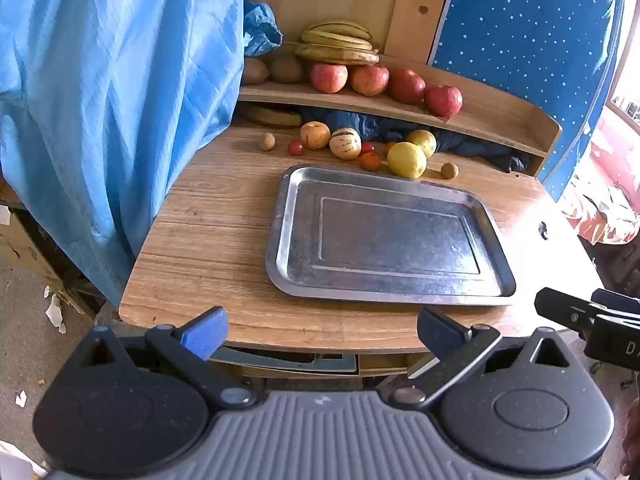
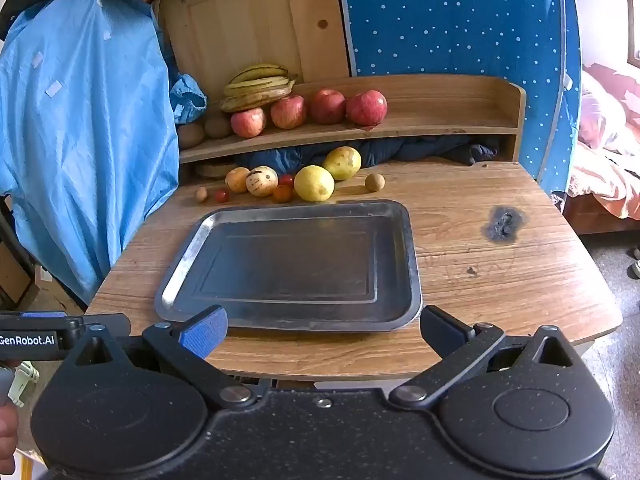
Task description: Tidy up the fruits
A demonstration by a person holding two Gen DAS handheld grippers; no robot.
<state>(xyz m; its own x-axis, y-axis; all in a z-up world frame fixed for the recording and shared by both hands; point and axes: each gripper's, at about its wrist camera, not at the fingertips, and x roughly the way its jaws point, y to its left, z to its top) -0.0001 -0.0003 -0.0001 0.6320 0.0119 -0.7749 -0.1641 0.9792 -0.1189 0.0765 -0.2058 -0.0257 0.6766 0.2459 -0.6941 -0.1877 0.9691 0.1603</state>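
An empty metal tray (image 1: pixel 280 216) (image 2: pixel 412 248) lies on the wooden table (image 1: pixel 200 232) (image 2: pixel 500 300). Behind it sit a yellow lemon (image 1: pixel 406 159) (image 2: pixel 314 183), a striped melon-like fruit (image 1: pixel 345 143) (image 2: pixel 261 180), small tomatoes (image 1: pixel 295 147) (image 2: pixel 222 195) and small brown round fruits (image 1: pixel 449 170) (image 2: pixel 375 182). Red apples (image 1: pixel 369 80) (image 2: pixel 288 111) and bananas (image 1: pixel 338 43) (image 2: pixel 258 86) rest on the raised shelf (image 1: pixel 500 116) (image 2: pixel 448 120). My left gripper (image 1: pixel 320 330) hangs open over the table's near edge, holding nothing. My right gripper (image 2: pixel 322 330) stands open just short of the tray, also holding nothing.
A blue plastic sheet (image 1: pixel 108 100) (image 2: pixel 80 140) hangs at the table's left. A blue dotted panel (image 1: pixel 520 20) (image 2: pixel 460 16) stands behind the shelf, dark cloth (image 1: pixel 460 140) (image 2: pixel 420 148) is stuffed under it. A burn mark (image 2: pixel 502 224) scars the table's right side. A bed (image 2: pixel 608 152) lies far right.
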